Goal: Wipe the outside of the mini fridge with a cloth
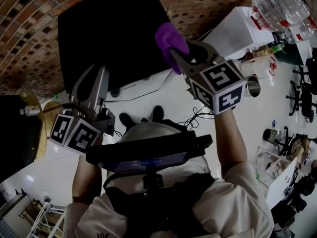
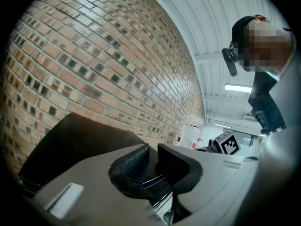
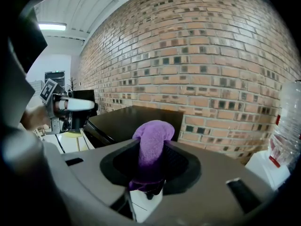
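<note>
- Holding the purple cloth (image 1: 171, 38) clamped between its jaws, the right gripper (image 1: 177, 52) hangs near the right edge of the black mini fridge (image 1: 109, 33).
- The left gripper (image 1: 95, 73) is near the fridge's front left corner. Its jaws are almost together, with only a slim gap and nothing between them.
- The fridge's back is against the brick wall (image 1: 29, 33).
- The white floor (image 1: 148, 90) in front of the fridge is open.

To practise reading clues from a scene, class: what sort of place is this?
Probably a shared office or lab workspace, not a home: a bare brick wall, a white ribbed ceiling with strip lights, and office chairs.
</note>
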The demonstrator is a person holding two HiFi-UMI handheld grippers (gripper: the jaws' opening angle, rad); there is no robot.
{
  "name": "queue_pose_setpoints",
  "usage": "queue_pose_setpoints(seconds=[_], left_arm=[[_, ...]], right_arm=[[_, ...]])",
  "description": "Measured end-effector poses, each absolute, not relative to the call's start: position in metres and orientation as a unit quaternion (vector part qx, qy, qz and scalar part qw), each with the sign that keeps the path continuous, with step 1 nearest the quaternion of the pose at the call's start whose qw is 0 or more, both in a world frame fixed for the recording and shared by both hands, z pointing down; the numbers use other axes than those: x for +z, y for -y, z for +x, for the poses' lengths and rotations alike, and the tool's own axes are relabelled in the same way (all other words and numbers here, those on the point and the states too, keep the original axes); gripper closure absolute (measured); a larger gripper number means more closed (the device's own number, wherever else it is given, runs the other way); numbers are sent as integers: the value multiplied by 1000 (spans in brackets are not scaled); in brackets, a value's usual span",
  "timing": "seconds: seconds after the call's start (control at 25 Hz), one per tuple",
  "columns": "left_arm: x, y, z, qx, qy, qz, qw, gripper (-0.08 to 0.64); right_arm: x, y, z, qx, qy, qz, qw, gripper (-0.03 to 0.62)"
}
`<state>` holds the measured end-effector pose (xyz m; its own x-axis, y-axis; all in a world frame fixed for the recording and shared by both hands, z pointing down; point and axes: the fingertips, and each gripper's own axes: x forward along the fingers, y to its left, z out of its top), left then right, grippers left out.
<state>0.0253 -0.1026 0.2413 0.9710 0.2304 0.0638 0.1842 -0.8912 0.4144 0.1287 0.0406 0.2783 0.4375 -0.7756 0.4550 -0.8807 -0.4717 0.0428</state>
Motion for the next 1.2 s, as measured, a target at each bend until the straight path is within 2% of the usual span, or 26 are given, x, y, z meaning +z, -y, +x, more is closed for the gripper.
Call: queue_pose_setpoints(seconds=[0.72, 0.8, 0.88, 1.2], left_arm=[[244, 127, 21, 59, -110, 967, 222, 515], [243, 134, 18, 56, -106, 968, 222, 515], [242, 142, 16, 54, -100, 969, 221, 480], [241, 183, -5, 44, -79, 970, 226, 479]], right_arm=[[254, -91, 173, 169, 382, 888, 194, 462], [244, -84, 171, 159, 382, 889, 196, 462], [234, -69, 166, 147, 390, 887, 199, 462], [226, 26, 131, 129, 458, 855, 207, 462]])
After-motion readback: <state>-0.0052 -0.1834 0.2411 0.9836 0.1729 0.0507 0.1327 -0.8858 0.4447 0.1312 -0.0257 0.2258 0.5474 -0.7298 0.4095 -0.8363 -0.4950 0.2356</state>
